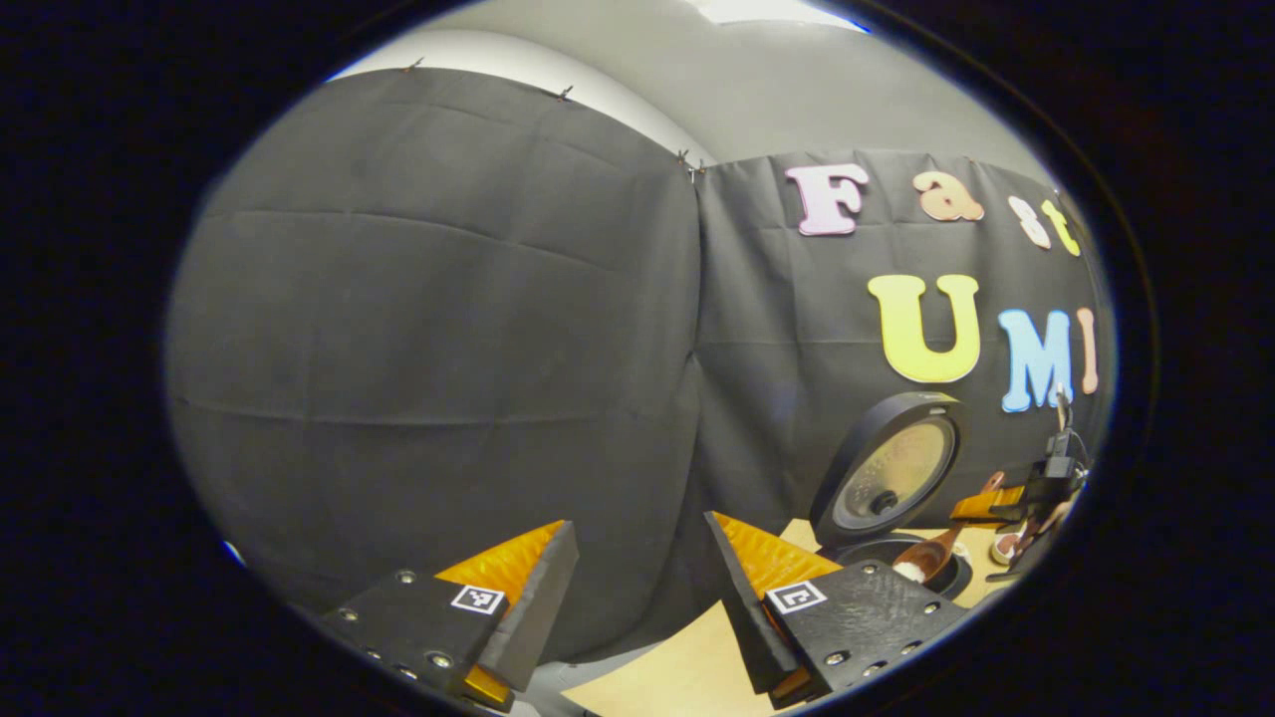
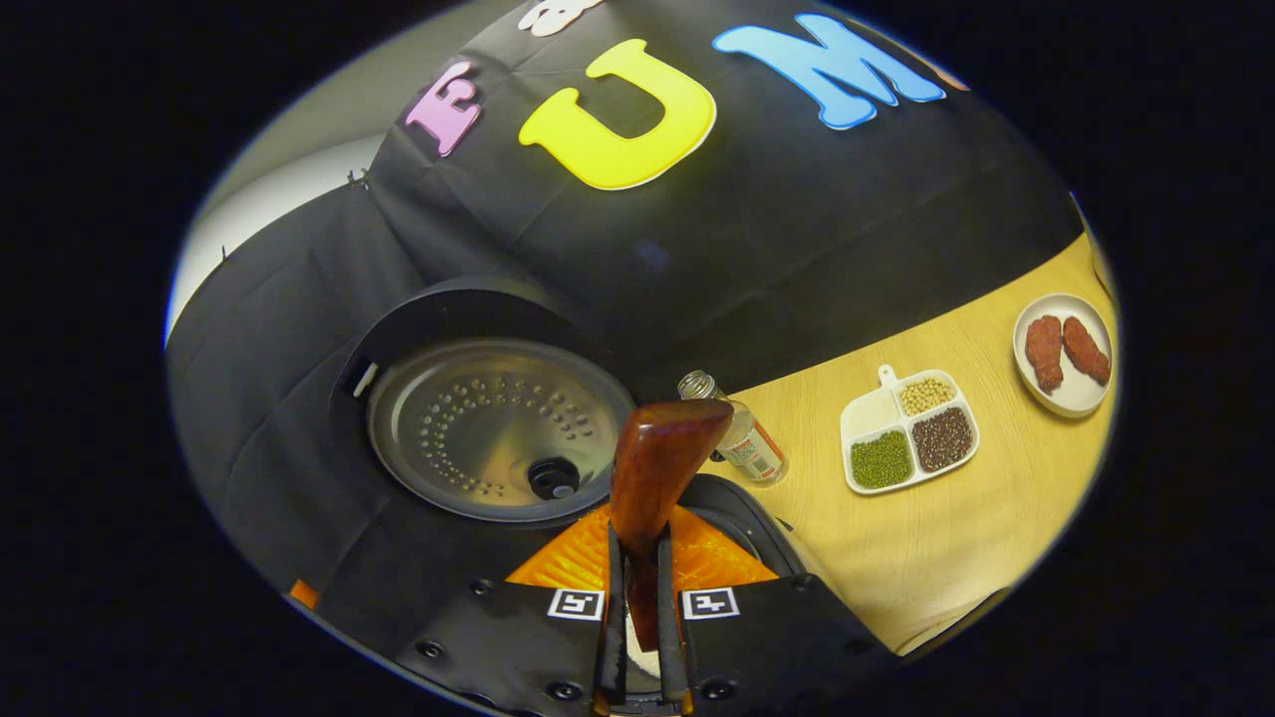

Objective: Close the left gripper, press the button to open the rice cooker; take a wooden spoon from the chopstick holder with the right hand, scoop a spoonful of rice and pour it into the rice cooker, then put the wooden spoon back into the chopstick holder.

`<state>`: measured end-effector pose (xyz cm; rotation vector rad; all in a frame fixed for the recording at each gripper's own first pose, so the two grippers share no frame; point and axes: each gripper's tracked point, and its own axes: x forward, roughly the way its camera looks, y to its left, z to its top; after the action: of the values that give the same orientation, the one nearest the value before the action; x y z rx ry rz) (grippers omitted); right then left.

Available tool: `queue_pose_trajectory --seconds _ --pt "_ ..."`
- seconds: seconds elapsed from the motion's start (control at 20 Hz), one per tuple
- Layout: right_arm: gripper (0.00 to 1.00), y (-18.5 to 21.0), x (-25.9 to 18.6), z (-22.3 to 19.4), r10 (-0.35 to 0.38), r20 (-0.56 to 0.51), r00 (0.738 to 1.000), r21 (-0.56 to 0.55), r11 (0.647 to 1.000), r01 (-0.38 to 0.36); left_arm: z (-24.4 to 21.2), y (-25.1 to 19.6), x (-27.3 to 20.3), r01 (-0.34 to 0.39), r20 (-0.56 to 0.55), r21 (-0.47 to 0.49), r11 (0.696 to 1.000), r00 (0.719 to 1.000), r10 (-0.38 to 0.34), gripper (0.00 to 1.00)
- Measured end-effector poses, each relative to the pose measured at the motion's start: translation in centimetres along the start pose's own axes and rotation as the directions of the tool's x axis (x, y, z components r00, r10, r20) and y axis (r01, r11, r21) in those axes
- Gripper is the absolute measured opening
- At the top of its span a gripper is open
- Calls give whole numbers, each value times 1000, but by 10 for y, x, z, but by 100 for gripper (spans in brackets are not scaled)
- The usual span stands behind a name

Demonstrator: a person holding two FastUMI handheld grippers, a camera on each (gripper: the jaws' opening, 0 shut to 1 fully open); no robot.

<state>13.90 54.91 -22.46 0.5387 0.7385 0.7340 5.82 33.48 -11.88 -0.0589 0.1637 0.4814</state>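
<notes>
My left gripper [image 1: 640, 558] stands open with nothing between its fingers, facing the booth's cloth wall. To its right is the black rice cooker [image 1: 890, 476], lid raised and its metal inner plate showing. The right gripper [image 1: 1001, 506] holds the wooden spoon [image 1: 924, 558] over the cooker's pot, with white rice in the spoon's bowl. In the right gripper view, my right gripper [image 2: 637, 568] is shut on the spoon's brown handle [image 2: 659, 468], which sticks up in front of the open lid [image 2: 488, 428]. The pot's rim [image 2: 742, 508] shows just behind the fingers.
On the light wooden table [image 2: 956, 538] stand a small glass bottle [image 2: 742, 438] beside the cooker, a white divided tray [image 2: 867, 410] with beans and grains, and a white plate [image 2: 1071, 398] with two reddish-brown pieces farther right.
</notes>
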Motion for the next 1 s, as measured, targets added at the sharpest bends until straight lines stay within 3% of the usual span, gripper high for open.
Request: queue_pose_trajectory --seconds 0.2,0.35,0.6,0.85,1.0 --pt "14 8 -4 -3 6 28 1000 -167 986 -1 -5 -16 8 28 -9 -1 1000 1000 -28 80" --pt "14 21 -10 -4 43 60 997 -313 949 -23 -7 -29 12 56 -14 -1 998 998 -56 79" --pt "14 33 -21 -4 100 126 987 -577 816 -8 -9 -43 16 89 -15 10 996 996 -89 80" --pt "14 51 -30 -6 161 179 971 -689 725 7 -11 -40 15 92 -20 15 996 996 -92 80" --pt "14 76 -38 -1 231 229 946 -786 616 40 -16 -36 17 91 -33 11 996 995 -91 79"
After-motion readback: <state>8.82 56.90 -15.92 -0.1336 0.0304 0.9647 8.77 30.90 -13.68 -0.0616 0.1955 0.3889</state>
